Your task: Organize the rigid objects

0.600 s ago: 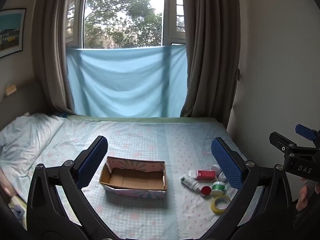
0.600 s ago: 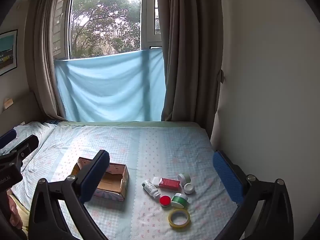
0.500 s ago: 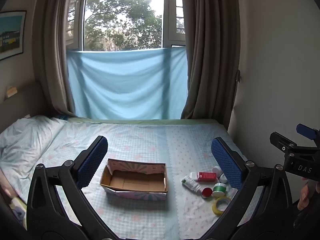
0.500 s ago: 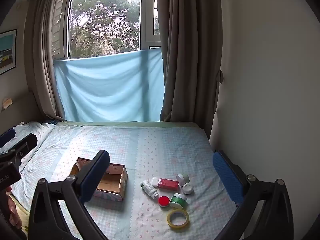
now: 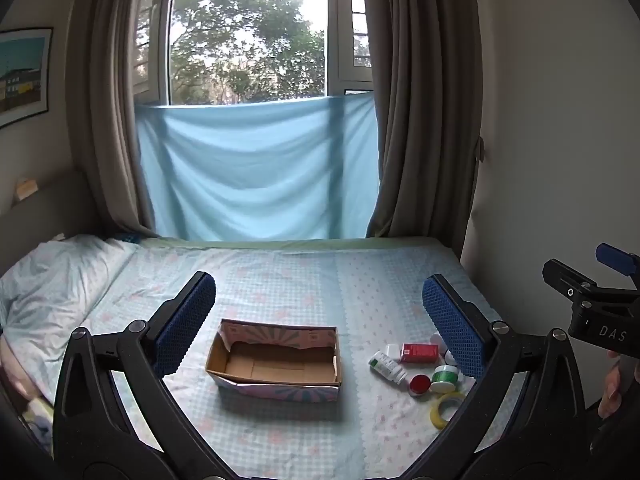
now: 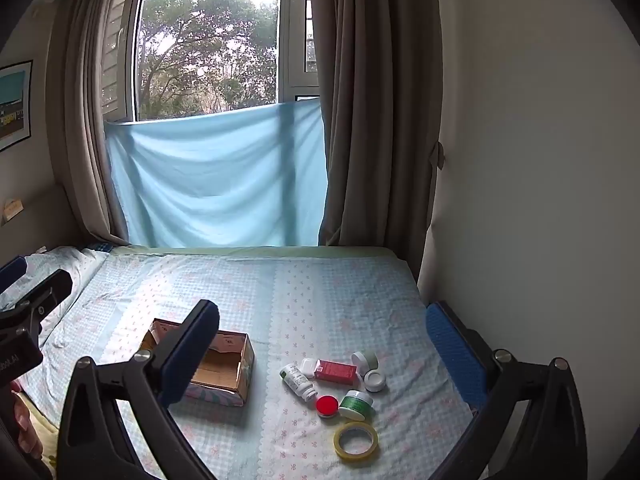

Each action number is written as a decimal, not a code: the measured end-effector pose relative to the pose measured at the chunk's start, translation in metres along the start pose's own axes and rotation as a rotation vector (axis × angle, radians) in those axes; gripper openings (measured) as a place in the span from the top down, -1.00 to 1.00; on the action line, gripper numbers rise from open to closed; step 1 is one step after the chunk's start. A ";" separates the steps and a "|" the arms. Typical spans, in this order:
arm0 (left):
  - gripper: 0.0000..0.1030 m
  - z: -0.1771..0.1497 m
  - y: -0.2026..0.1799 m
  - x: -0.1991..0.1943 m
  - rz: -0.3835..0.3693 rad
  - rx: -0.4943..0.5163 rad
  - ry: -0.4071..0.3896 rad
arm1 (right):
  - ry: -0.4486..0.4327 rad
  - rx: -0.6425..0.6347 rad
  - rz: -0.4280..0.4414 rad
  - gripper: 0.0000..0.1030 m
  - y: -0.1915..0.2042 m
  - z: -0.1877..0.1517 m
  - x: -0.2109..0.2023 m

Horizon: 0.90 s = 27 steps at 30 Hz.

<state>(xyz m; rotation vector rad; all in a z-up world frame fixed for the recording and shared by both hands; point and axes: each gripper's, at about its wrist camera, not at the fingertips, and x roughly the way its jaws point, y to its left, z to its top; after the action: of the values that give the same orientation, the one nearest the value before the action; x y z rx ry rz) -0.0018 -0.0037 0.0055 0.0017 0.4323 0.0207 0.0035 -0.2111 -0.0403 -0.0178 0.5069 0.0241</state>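
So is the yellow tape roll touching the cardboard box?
Apart. The right wrist view shows the yellow tape roll lying well clear of the cardboard box, with bare bedsheet between them.

Matt cardboard box (image 5: 276, 360), cotton bedsheet (image 5: 304, 280)

Daylight enters the window (image 5: 248, 36), its lower half covered by blue cloth (image 5: 256, 176), between brown curtains (image 6: 376, 100); a bed (image 6: 320, 292) below.

One cardboard box (image 6: 224, 368), one red carton (image 6: 335, 371), one white pill bottle (image 6: 298, 382). One yellow tape roll (image 6: 355, 441), one green jar (image 6: 355, 405), one red lid (image 6: 327, 405). Three small white containers: (image 6: 365, 359), (image 6: 374, 380), (image 6: 308, 367).
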 end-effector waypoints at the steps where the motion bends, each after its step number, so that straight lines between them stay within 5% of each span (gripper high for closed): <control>1: -0.99 0.000 0.000 0.000 -0.001 0.001 0.000 | 0.000 0.003 0.001 -1.00 0.000 0.000 0.000; 27: -0.99 -0.004 -0.003 -0.005 0.006 0.004 -0.019 | -0.014 0.013 0.003 -1.00 -0.001 -0.002 -0.007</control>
<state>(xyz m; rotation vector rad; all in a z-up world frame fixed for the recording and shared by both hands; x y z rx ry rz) -0.0083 -0.0068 0.0038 0.0075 0.4130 0.0258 -0.0036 -0.2122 -0.0392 -0.0038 0.4926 0.0239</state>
